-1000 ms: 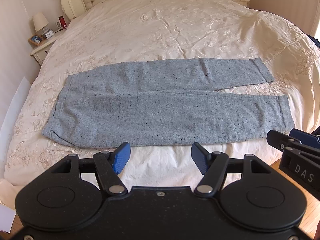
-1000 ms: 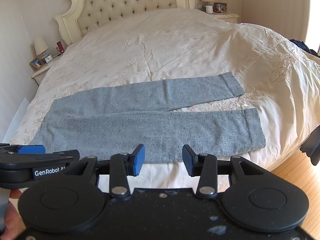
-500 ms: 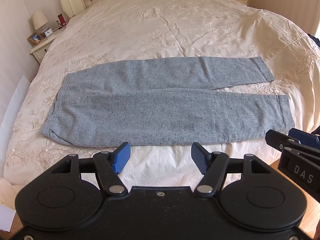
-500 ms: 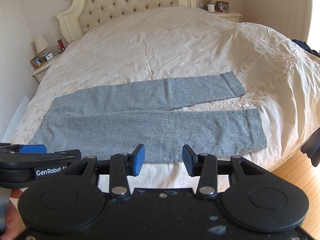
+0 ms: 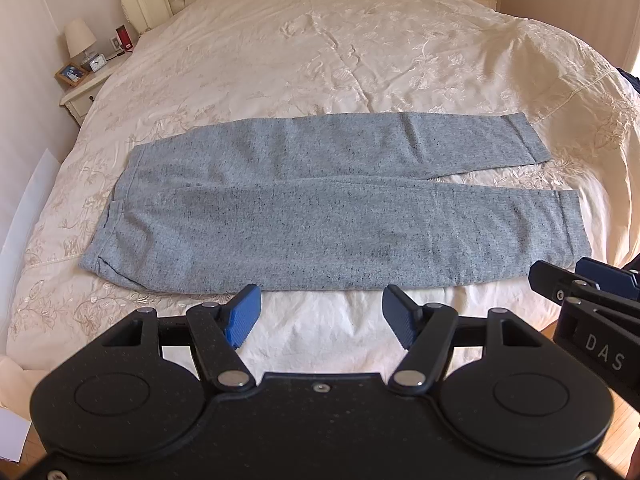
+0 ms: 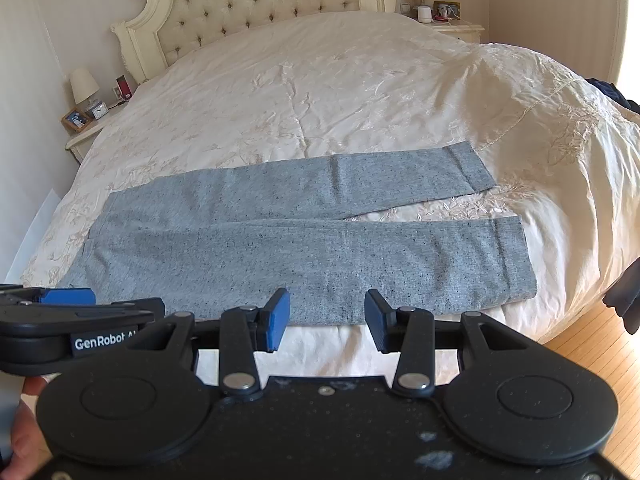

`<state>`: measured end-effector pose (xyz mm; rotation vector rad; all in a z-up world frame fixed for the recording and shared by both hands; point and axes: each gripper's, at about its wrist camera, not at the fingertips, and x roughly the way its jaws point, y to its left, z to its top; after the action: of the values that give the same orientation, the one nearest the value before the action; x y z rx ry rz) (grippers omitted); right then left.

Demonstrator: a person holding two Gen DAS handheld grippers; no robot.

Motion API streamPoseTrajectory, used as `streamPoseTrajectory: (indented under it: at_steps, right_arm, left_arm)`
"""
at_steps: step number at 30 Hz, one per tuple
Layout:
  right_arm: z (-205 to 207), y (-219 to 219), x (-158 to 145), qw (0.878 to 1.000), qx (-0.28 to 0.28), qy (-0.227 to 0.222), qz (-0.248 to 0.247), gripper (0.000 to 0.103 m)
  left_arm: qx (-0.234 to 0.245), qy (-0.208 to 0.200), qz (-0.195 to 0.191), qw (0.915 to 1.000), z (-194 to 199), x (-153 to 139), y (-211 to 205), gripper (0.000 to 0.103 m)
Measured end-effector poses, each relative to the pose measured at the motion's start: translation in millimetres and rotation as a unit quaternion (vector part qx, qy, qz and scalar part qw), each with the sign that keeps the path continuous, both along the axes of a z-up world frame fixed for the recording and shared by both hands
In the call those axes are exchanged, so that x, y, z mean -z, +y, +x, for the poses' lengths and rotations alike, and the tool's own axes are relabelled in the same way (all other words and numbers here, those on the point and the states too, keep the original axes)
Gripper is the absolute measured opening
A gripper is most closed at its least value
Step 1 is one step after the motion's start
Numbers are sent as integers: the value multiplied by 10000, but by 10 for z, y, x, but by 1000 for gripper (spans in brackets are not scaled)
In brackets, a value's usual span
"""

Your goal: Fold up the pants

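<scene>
Across the foot of the bed, the pants (image 5: 320, 216) lie flat on the cream bedspread (image 5: 320, 60), waistband to your left, both legs running right w/ a narrow V of bedspread showing between the cuffs. You've got the left gripper (image 5: 320, 314) hovering just short of the near hem, jaws wide, nothing between them; the right gripper (image 6: 326, 316) hangs beside it, jaws parted a bit narrower, also empty. No fold started yet, by the look of it. Risks from here: pinch too deep and you'll prob grab bedspread along w/ the pants, since the cover is loose and wrinkly; grab only one layer at the hem and the leg drags crooked instead of folding over; the two grippers sit close, so they could bump. Fabric reads as heathered grey-blue knit, soft and limp, flecked dark, w/ turned cuffs. Bedspread is cream w/ a slight sheen, embroidered w/ floral vines.
</scene>
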<state>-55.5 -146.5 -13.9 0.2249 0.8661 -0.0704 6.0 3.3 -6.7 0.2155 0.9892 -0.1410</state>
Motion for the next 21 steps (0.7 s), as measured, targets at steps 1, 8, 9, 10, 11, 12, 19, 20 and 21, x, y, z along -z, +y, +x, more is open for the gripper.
streamPoseTrajectory:
  at_steps: [1, 8, 9, 10, 11, 12, 19, 20, 21]
  right_arm:
    - [5, 3, 1, 10000, -6, 2, 1, 44]
    - [34, 22, 12, 10000, -36, 24, -2, 44]
    - [29, 24, 17, 10000, -39, 22, -2, 44]
    - [33, 26, 19, 10000, -40, 27, -6, 44]
    - [28, 24, 22, 10000, -46, 32, -6, 44]
    - [29, 28, 24, 10000, -51, 33, -6, 44]
    - [59, 43, 38, 9999, -91, 49, -4, 44]
    - [64, 47, 39, 9999, -98, 51, -3, 44]
    - [68, 50, 42, 9999, -102, 57, -4, 44]
  left_arm:
    - [2, 1, -2, 10000, -1, 1, 2, 69]
    - [-12, 22, -18, 10000, 6, 25, 32, 69]
    - [-13, 28, -22, 10000, 7, 30, 35, 69]
    - [-19, 35, -25, 10000, 9, 33, 36, 69]
    - [-24, 39, -24, 10000, 12, 34, 37, 69]
    - [-27, 45, -23, 10000, 17, 32, 32, 69]
    - [-52, 66, -21, 10000, 41, 33, 25, 69]
    - [-56, 73, -22, 10000, 46, 34, 25, 69]
    - [-60, 82, -23, 9999, 49, 35, 25, 69]
